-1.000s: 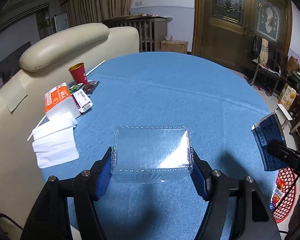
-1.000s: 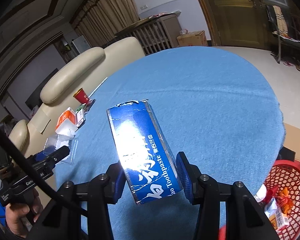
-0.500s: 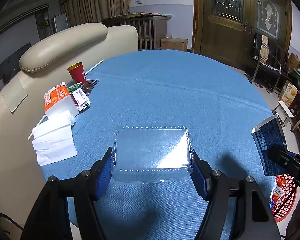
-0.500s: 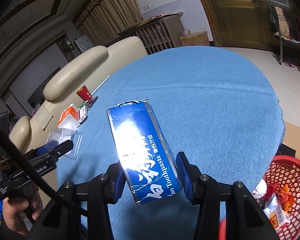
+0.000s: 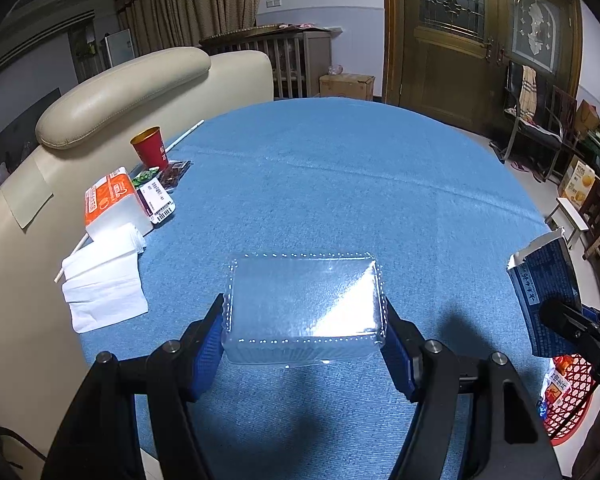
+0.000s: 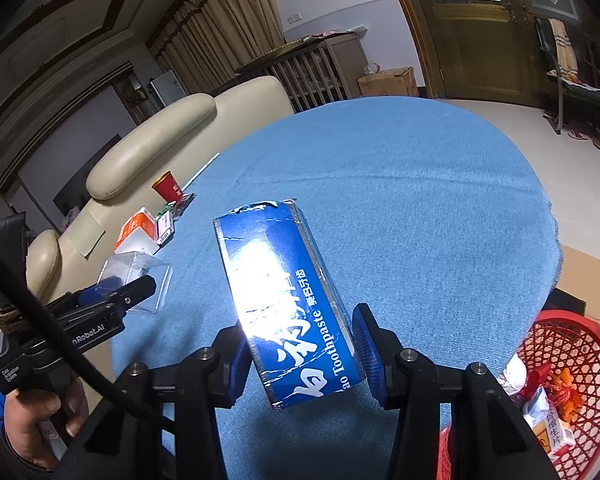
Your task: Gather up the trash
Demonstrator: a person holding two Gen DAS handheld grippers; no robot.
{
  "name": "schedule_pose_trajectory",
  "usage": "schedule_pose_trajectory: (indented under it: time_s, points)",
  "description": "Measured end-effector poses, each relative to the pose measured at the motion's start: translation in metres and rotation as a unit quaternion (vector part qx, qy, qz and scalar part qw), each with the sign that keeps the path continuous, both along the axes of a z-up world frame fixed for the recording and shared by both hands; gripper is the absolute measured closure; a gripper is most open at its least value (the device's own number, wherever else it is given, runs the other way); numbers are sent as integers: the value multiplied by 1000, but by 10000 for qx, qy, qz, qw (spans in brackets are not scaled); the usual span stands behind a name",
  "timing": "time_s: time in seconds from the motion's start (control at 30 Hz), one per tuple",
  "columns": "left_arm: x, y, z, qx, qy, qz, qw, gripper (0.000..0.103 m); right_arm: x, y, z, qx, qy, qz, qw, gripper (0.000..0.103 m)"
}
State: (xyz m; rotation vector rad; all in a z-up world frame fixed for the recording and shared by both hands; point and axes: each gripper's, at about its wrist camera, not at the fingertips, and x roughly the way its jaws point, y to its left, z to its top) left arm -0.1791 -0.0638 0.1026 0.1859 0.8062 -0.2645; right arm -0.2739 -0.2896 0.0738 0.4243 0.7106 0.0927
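Observation:
My left gripper (image 5: 303,332) is shut on a clear plastic box (image 5: 304,304), held above the blue tablecloth (image 5: 340,184). My right gripper (image 6: 300,356) is shut on a blue toothpaste carton (image 6: 284,300) with a torn top end, tilted up to the left. That carton (image 5: 544,300) also shows at the right edge of the left wrist view. A red mesh basket (image 6: 572,344) with wrappers in it stands on the floor below the table's right edge. In the right wrist view the left gripper (image 6: 112,292) with the clear box (image 6: 134,270) sits at the left, gripped by a hand.
On the table's left side lie white napkins (image 5: 100,284), an orange-and-white tissue pack (image 5: 114,204), a barcode box (image 5: 158,200), small wrappers and a red paper cup (image 5: 150,152). A cream sofa (image 5: 124,92) borders the table on the left. Chairs stand at the far right.
Almost nothing moves. The view from the right gripper has drifted slightly, so the red basket shows a little more; both grips stay the same.

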Motion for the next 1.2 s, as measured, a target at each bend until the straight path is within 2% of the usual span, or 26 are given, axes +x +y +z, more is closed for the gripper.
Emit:
schedule_pose_trajectory:
  time_s: [0.63,1.2]
  points:
    - [-2,2,1,-87,-36,88,9999,32,-6,2,6,-131,-94,-58,9999,53]
    - [0,-20,-2,-40,-5,-118,9999,32,-12,-15,2,-154,-55,-324,9993,53]
